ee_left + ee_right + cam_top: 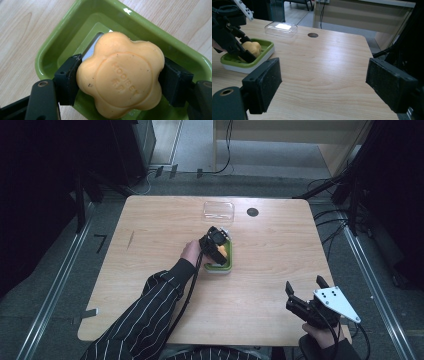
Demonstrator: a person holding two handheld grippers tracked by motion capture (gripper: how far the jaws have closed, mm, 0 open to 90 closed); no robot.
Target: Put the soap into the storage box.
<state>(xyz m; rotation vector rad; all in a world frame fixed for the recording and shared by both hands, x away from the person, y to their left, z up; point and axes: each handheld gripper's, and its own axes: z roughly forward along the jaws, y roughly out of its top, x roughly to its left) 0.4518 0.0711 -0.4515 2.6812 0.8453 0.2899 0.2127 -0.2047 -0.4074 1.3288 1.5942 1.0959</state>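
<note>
A light wooden surface is seen from the high view, with a green soap dish near its middle and a clear lid beyond it. In the left gripper view, an orange flower-shaped soap is clamped between the left hand-held gripper jaws over the dish. In the right gripper view, the right hand-held gripper is held wide open and empty.
</note>
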